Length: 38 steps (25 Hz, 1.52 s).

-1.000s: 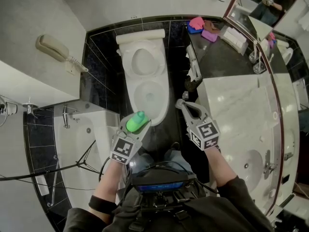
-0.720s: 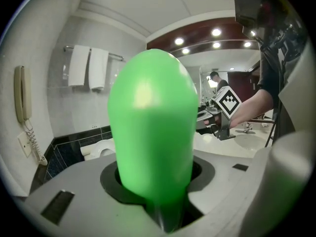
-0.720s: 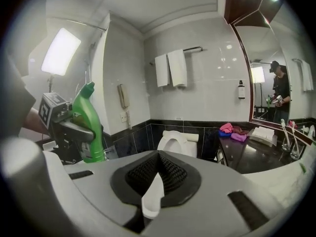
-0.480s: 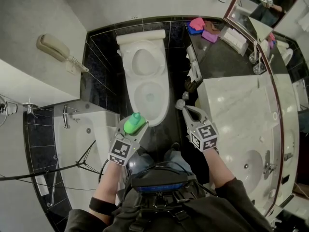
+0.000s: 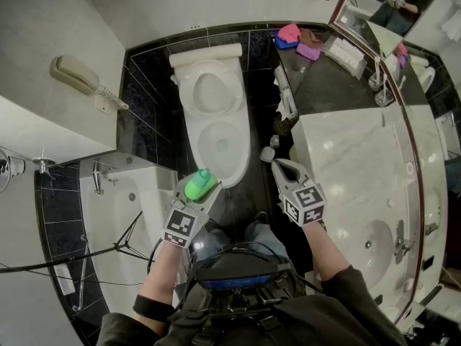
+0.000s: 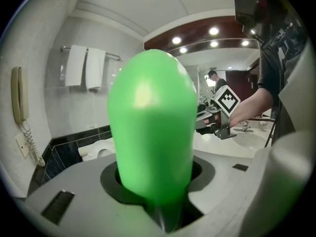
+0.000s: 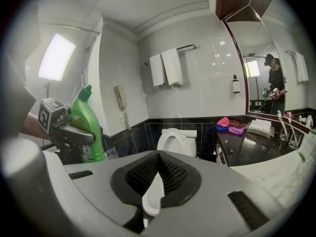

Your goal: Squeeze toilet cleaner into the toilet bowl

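**Item: green cleaner bottle in left gripper, toilet ahead**

Head view. The left gripper [image 5: 196, 194] has its jaws about half open and closed around the green toilet cleaner bottle [image 5: 201, 184], which stands upright between them with its top pointing away from the person. The toilet bowl [image 5: 243, 150] lies just ahead of that gripper's tips, seat down and lid raised; the bottle is above the bowl's near rim, slightly to the bowl's left. The right gripper [image 5: 272, 160] is level with the left one, on the bowl's other side. Its jaws are together on a small white piece [image 5: 268, 153] at the tips (what it is cannot be told). A marble counter [image 5: 353, 164] runs along that gripper's right.

Left gripper view. The bottle fills the middle and its base sits in the dark pads, gripped on both sides. Past it, to the right, the right gripper shows with its marker cube. Behind the bottle, low and to the left, is part of the toilet. Further left, a wall phone [image 6: 18, 95] and hanging towels [image 6: 86, 65].

Right gripper view. The pads meet with only the white piece pinched between them. The toilet stands straight ahead beyond the tips. The bottle, in the left gripper, is off to the left.
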Motion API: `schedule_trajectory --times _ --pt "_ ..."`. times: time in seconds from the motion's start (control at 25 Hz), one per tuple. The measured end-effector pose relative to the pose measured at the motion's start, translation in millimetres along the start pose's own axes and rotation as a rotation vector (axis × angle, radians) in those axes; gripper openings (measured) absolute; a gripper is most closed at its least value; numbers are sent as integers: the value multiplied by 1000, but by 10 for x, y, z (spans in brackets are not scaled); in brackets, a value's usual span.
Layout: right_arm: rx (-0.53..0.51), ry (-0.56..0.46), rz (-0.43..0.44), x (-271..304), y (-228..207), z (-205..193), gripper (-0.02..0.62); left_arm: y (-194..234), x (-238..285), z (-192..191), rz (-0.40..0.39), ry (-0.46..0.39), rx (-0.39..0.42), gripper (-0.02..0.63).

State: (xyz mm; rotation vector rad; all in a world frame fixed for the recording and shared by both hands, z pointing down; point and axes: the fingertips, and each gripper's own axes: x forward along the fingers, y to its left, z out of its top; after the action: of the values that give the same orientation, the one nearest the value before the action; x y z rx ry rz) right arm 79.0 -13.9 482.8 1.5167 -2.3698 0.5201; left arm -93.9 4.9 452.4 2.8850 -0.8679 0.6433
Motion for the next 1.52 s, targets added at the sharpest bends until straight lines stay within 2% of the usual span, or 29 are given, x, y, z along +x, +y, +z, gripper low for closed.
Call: schedule_trajectory --times 0.24,0.44,0.64,0.84,1.12,1.52 --pt "37 8 -1 -175 -156 -19 9 -156 272 135 -29 -9 26 183" --pt "57 10 -14 -330 -479 -27 9 -294 656 307 -53 -18 37 183" --pt "30 14 -26 -475 -883 -4 9 -461 1172 563 -82 -38 42 184" --pt "57 29 -63 -546 -1257 -36 9 -635 1712 740 -164 -47 116 184" --pt "75 39 -128 -468 -1813 -77 9 -702 2439 952 -265 -72 142 183" --pt "131 61 -230 -164 -2608 -89 9 -682 3576 1059 -416 -107 179 183"
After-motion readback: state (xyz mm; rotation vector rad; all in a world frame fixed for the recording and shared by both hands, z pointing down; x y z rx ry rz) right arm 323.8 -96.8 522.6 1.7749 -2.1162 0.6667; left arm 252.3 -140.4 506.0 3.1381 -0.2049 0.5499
